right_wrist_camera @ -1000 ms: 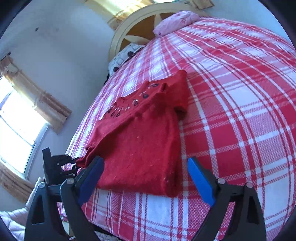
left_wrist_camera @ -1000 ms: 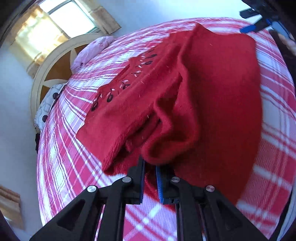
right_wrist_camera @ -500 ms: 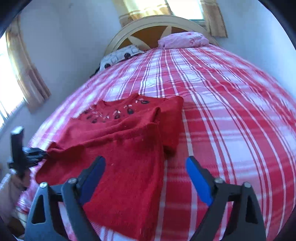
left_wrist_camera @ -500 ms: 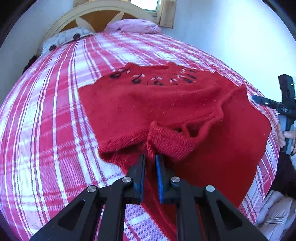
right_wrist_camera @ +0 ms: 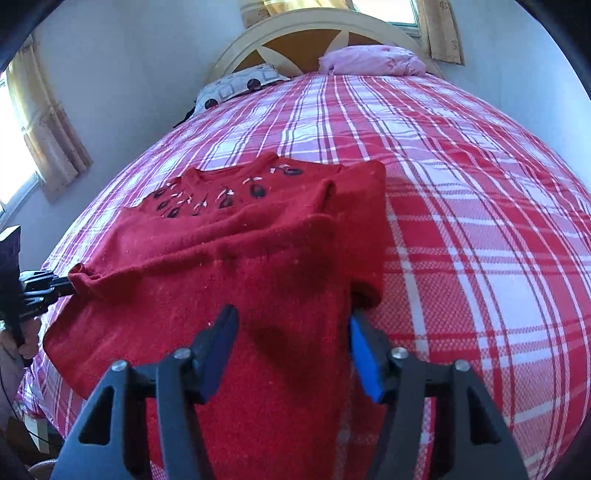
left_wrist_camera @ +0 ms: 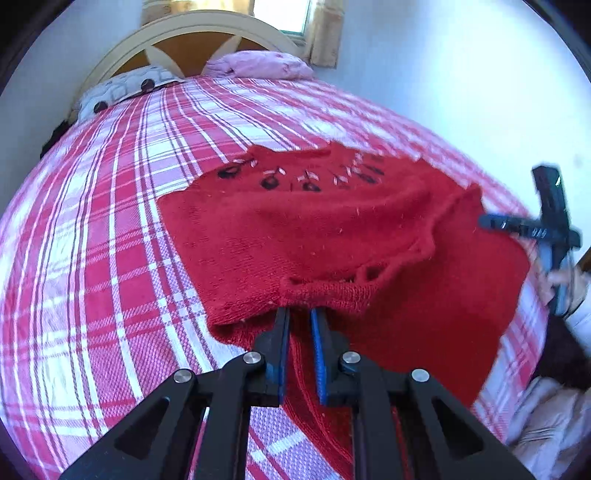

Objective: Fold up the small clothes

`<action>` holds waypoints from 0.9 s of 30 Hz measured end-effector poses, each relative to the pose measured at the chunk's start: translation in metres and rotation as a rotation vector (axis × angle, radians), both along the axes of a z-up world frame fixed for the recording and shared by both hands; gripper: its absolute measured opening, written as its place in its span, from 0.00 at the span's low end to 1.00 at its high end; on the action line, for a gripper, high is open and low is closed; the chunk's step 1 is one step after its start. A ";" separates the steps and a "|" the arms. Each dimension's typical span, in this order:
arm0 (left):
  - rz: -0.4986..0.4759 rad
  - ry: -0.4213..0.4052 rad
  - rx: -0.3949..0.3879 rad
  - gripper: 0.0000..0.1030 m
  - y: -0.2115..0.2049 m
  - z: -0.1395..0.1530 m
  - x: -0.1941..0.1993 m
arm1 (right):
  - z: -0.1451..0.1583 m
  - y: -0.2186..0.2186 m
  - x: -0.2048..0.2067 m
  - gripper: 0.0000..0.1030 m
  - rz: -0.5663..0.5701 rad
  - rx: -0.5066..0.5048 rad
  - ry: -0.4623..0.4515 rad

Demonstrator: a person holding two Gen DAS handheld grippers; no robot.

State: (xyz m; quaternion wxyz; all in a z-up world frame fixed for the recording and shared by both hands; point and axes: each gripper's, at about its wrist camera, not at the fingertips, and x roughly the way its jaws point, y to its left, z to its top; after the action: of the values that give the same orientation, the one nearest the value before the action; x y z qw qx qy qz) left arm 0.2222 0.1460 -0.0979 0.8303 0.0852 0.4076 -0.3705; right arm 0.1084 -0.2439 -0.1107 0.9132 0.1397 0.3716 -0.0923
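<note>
A small red knit sweater (left_wrist_camera: 317,236) with dark embroidery at the neck lies on the red-and-white checked bed (left_wrist_camera: 92,258). My left gripper (left_wrist_camera: 299,314) is shut on the sweater's sleeve cuff (left_wrist_camera: 328,293), which is drawn across the body. In the right wrist view the sweater (right_wrist_camera: 258,258) spreads below my right gripper (right_wrist_camera: 291,314), which is open and empty above its lower part. The left gripper also shows in the right wrist view (right_wrist_camera: 55,286), holding the cuff at the sweater's left edge. The right gripper also shows in the left wrist view (left_wrist_camera: 484,221), blurred at the right.
The cream headboard (right_wrist_camera: 317,33) and a pink pillow (right_wrist_camera: 373,59) and a patterned pillow (right_wrist_camera: 236,83) are at the far end of the bed. A wall (left_wrist_camera: 461,74) runs along the bed's right side. A curtained window (right_wrist_camera: 22,147) is at the left.
My left gripper has carried the sleeve cuff across the sweater body, flattening the sleeve. My right gripper has moved in low over the sweater's lower part, still open.
</note>
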 end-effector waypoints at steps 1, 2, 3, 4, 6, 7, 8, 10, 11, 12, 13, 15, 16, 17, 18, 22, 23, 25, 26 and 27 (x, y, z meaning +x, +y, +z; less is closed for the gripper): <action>0.002 -0.004 -0.003 0.12 0.002 0.001 -0.001 | 0.000 -0.001 0.000 0.60 0.001 0.014 -0.005; 0.006 -0.010 -0.005 0.12 0.004 0.001 -0.003 | 0.001 -0.001 -0.001 0.60 0.003 0.023 -0.009; 0.009 -0.007 -0.006 0.12 0.004 0.001 -0.003 | 0.002 -0.001 -0.001 0.60 0.004 0.024 -0.016; 0.012 0.008 -0.006 0.12 0.004 -0.001 -0.002 | 0.003 -0.001 0.000 0.62 0.006 0.023 -0.021; 0.017 0.055 0.004 0.12 0.002 -0.008 0.002 | 0.005 0.000 0.002 0.72 0.005 0.026 -0.031; 0.013 0.072 0.000 0.13 0.002 -0.010 0.004 | 0.006 0.000 0.003 0.78 0.005 0.032 -0.037; 0.004 0.101 -0.007 0.13 0.000 -0.015 0.006 | 0.006 0.000 0.003 0.79 0.006 0.036 -0.041; -0.005 0.135 -0.002 0.13 -0.006 -0.021 0.008 | 0.005 0.002 0.005 0.79 0.014 0.035 -0.037; 0.003 0.137 0.012 0.13 -0.009 -0.024 0.009 | 0.003 0.004 0.007 0.79 0.018 0.027 -0.026; 0.008 0.131 0.010 0.13 -0.009 -0.024 0.007 | 0.001 0.006 0.008 0.79 0.020 0.020 -0.016; 0.022 0.129 0.000 0.13 -0.009 -0.023 0.008 | 0.000 0.006 0.009 0.79 0.024 0.017 -0.012; 0.043 0.137 -0.014 0.13 -0.008 -0.021 0.010 | -0.002 0.010 0.009 0.78 0.028 -0.001 -0.008; 0.047 0.139 -0.022 0.13 -0.007 -0.021 0.010 | -0.002 0.011 0.008 0.74 0.027 -0.010 -0.009; 0.048 0.138 -0.022 0.14 -0.008 -0.021 0.010 | -0.003 0.012 0.007 0.66 0.027 -0.015 -0.008; 0.048 0.136 -0.012 0.17 -0.010 -0.022 0.010 | -0.003 0.012 0.008 0.63 0.028 -0.017 -0.004; 0.059 0.102 0.019 0.25 -0.021 -0.024 0.008 | -0.004 0.005 0.007 0.63 0.016 0.021 -0.017; 0.069 0.106 0.013 0.25 -0.022 -0.024 0.008 | -0.003 0.004 0.006 0.63 0.012 0.036 -0.027; 0.089 0.109 -0.002 0.25 -0.022 -0.025 0.010 | -0.003 0.003 0.007 0.63 0.006 0.050 -0.039; 0.106 0.108 -0.017 0.25 -0.021 -0.026 0.009 | -0.004 0.003 0.007 0.63 0.006 0.051 -0.036; 0.118 0.101 -0.029 0.25 -0.019 -0.025 0.006 | -0.005 0.003 0.008 0.61 0.003 0.044 -0.030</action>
State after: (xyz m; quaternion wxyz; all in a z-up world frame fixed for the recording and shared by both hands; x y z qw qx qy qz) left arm 0.2287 0.1269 -0.1231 0.8304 0.0300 0.4476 -0.3305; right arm 0.1160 -0.2405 -0.1159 0.9155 0.1603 0.3601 -0.0805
